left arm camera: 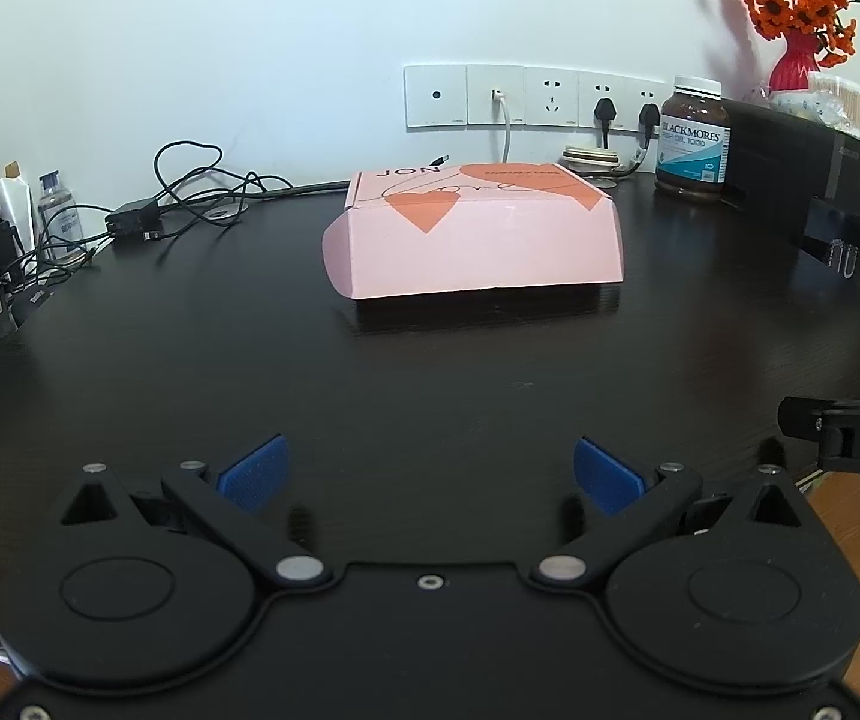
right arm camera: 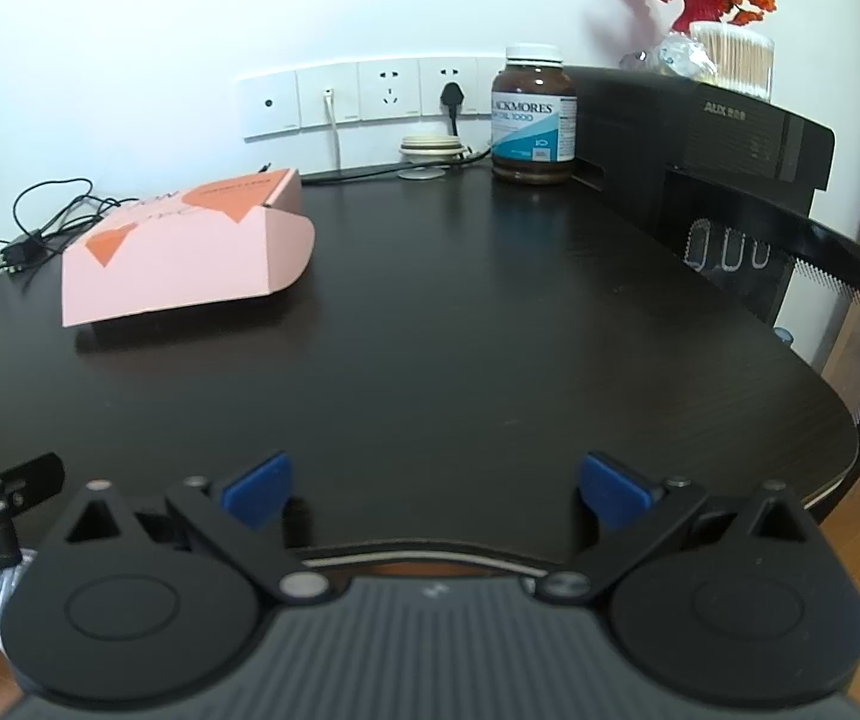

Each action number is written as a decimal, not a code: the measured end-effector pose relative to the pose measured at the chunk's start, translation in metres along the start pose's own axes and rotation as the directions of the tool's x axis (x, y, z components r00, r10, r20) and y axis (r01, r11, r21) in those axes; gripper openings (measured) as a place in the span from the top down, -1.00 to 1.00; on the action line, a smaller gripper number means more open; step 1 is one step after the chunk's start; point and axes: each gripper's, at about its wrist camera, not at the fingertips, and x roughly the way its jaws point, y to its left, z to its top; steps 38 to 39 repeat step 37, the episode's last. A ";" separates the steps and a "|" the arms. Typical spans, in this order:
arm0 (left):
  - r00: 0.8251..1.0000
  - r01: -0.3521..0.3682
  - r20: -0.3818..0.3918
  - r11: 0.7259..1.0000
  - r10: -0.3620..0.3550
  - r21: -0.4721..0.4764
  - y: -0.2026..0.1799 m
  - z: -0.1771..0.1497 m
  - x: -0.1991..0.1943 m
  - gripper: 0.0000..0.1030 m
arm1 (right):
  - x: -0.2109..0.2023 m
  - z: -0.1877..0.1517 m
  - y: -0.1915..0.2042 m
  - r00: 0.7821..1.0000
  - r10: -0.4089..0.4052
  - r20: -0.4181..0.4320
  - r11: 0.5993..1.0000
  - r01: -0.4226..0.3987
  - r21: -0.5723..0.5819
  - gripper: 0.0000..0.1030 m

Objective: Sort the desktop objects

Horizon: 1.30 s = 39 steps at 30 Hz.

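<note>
Both our claws, left gripper [left arm camera: 430, 474] and right gripper [right arm camera: 436, 489], gape wide, empty, poised for reaching | pink box [left arm camera: 472, 234] mid-desk [left arm camera: 430, 372], closed | bottle [left arm camera: 692, 138] parked by wall, clear of workspace.

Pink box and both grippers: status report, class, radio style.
Left gripper open, empty. Right gripper open, empty. Pink box on dark desk, untouched, ahead of both. Path to it clear.

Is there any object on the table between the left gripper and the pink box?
Nothing visible. The left gripper is open, and only bare dark table lies between it and the pink box. The cables and the supplement bottle stand off to the sides, near the wall.
</note>
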 end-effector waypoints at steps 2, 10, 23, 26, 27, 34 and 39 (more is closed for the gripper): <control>1.000 0.000 -0.005 1.000 0.000 -0.003 0.001 0.000 0.001 -1.00 | 0.000 0.000 0.001 1.000 0.000 -0.002 1.000 0.000 -0.003 -0.99; 1.000 -0.002 -0.023 1.000 0.001 -0.008 0.003 0.000 0.003 -1.00 | 0.001 -0.001 0.008 1.000 -0.010 -0.002 0.999 0.010 -0.049 -0.99; 0.999 -0.005 -0.040 1.000 0.005 -0.005 0.003 -0.001 0.006 -1.00 | 0.000 -0.001 0.010 1.000 0.000 0.003 0.998 0.000 -0.060 -0.99; 0.999 -0.003 -0.043 1.000 0.002 -0.010 0.005 -0.001 0.007 -1.00 | 0.000 -0.001 0.009 1.000 0.010 0.001 0.998 -0.010 -0.054 -0.99; 0.999 -0.001 -0.046 1.000 0.000 -0.011 0.005 -0.001 0.007 -1.00 | 0.000 -0.001 0.009 1.000 0.011 0.000 0.999 -0.011 -0.053 -0.99; 0.999 -0.003 -0.047 1.000 0.002 -0.018 0.006 -0.002 0.007 -1.00 | 0.000 -0.002 0.010 1.000 0.012 0.002 0.999 -0.012 -0.053 -0.99; 0.999 -0.003 -0.046 1.000 0.002 -0.020 0.006 -0.002 0.007 -1.00 | 0.000 -0.002 0.009 1.000 0.012 0.003 0.999 -0.012 -0.053 -0.99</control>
